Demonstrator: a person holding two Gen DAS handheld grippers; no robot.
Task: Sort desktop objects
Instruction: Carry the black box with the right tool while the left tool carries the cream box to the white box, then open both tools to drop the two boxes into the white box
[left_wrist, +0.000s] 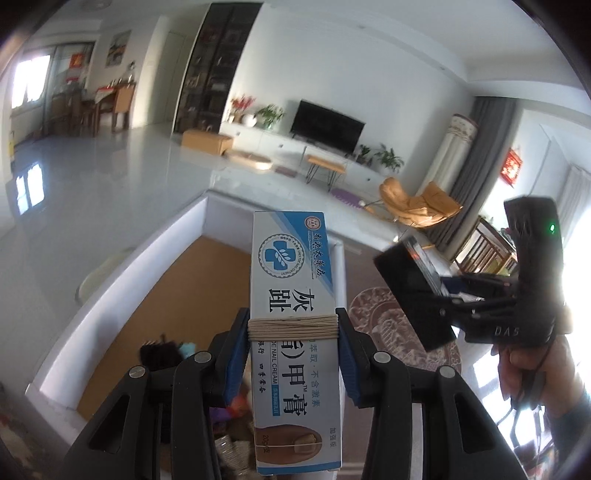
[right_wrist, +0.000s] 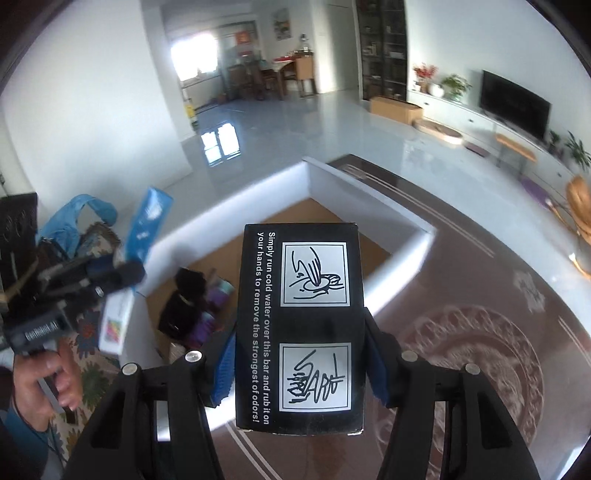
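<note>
My left gripper (left_wrist: 294, 343) is shut on a white and blue nail cream box (left_wrist: 291, 266) that has tan string wound around its middle. The box stands up over a white bin (left_wrist: 147, 266) with a brown floor. My right gripper (right_wrist: 299, 354) is shut on a black box (right_wrist: 299, 280) printed with white pictograms and text, also above the white bin (right_wrist: 332, 177). In the left wrist view the right gripper (left_wrist: 443, 288) hangs at the right with the black box (left_wrist: 410, 291) in it. In the right wrist view the left gripper (right_wrist: 103, 277) is blurred at the left, carrying the nail cream box (right_wrist: 114, 325).
Dark and purple items (right_wrist: 184, 306) lie on the bin floor. The bin rests on a glossy dark brown surface with a round ornate pattern (right_wrist: 461, 350). A blue bag (right_wrist: 74, 218) sits at the left. A hand (right_wrist: 48, 380) holds each gripper. A living room lies beyond.
</note>
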